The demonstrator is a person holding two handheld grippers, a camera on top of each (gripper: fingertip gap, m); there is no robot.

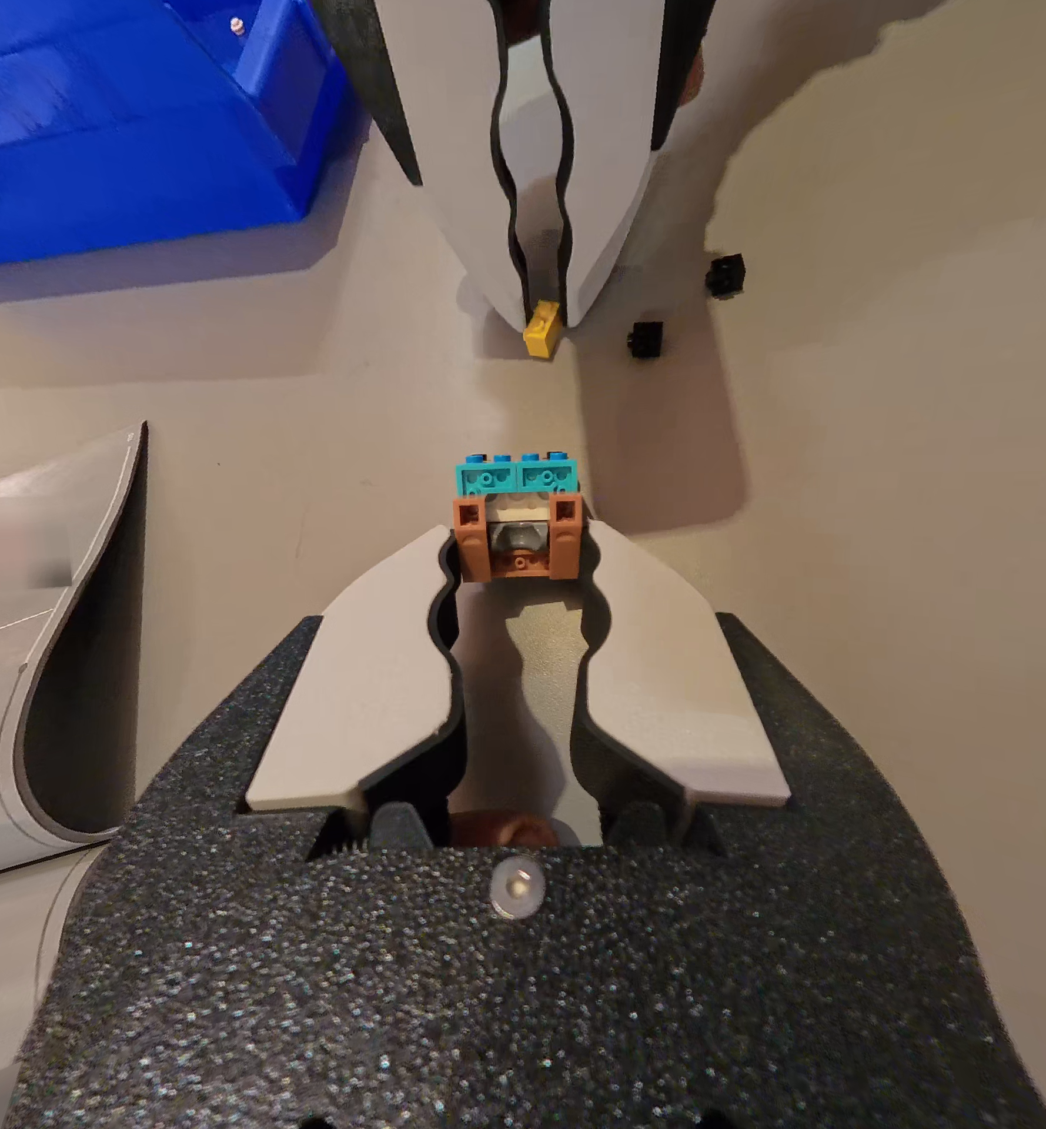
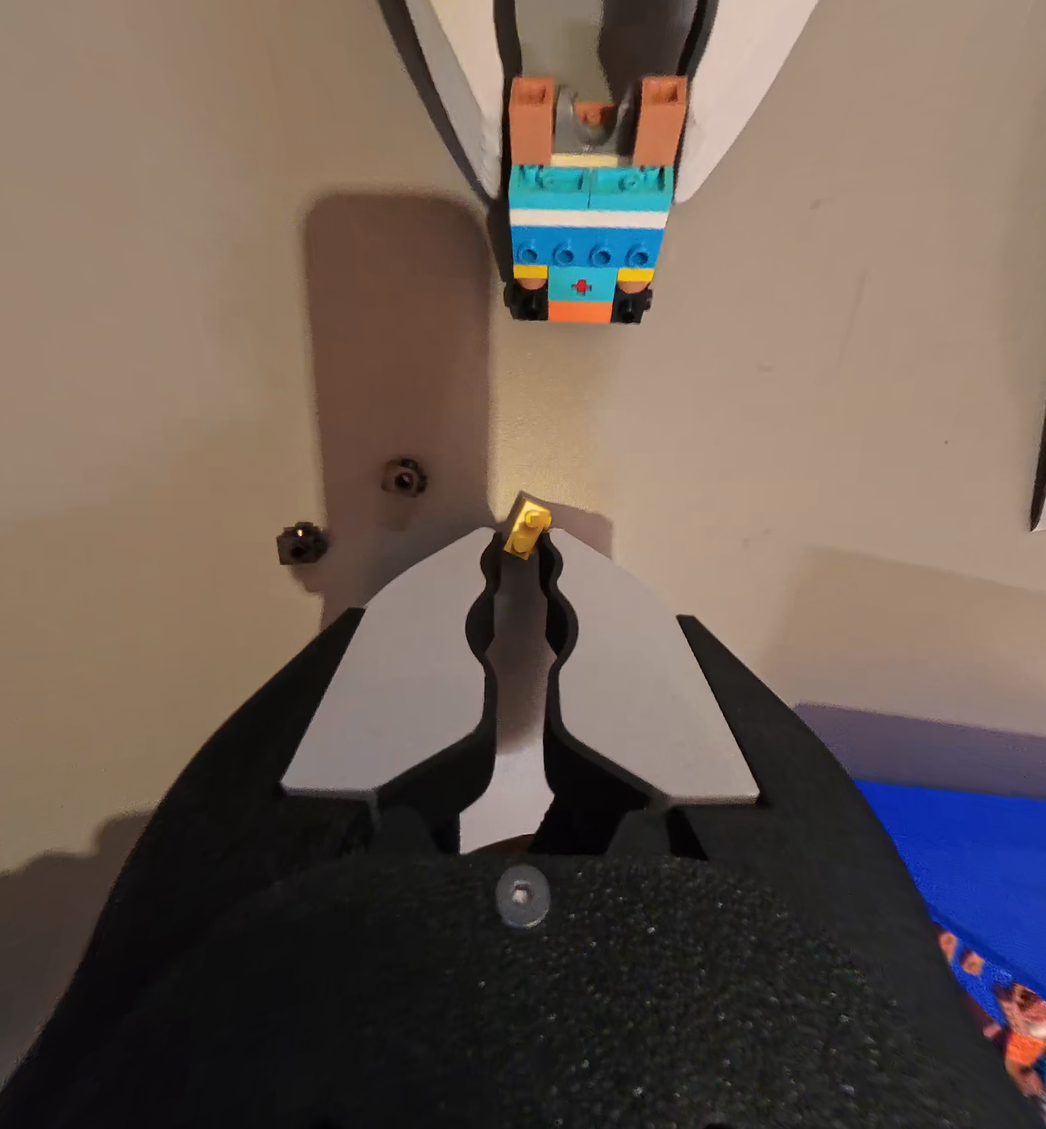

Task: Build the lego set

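My left gripper (image 1: 520,544) is shut on a small lego build (image 1: 517,525) with brown legs, a grey middle and teal and blue bricks. The same build (image 2: 587,232) shows in the right wrist view, held by the left gripper (image 2: 590,177), with a white stripe, orange base and black corner pieces. My right gripper (image 2: 520,540) is shut on a small yellow plate (image 2: 527,533) just above the table. In the left wrist view the right gripper (image 1: 543,314) faces me, pinching the yellow plate (image 1: 541,333).
Two small black pieces (image 1: 648,338) (image 1: 725,275) lie on the beige table, also in the right wrist view (image 2: 404,476) (image 2: 300,542). A blue box (image 1: 129,128) stands far left. A curled booklet page (image 1: 50,641) lies on the left. Some 9 centimeters of space lies between my two pairs of fingers.
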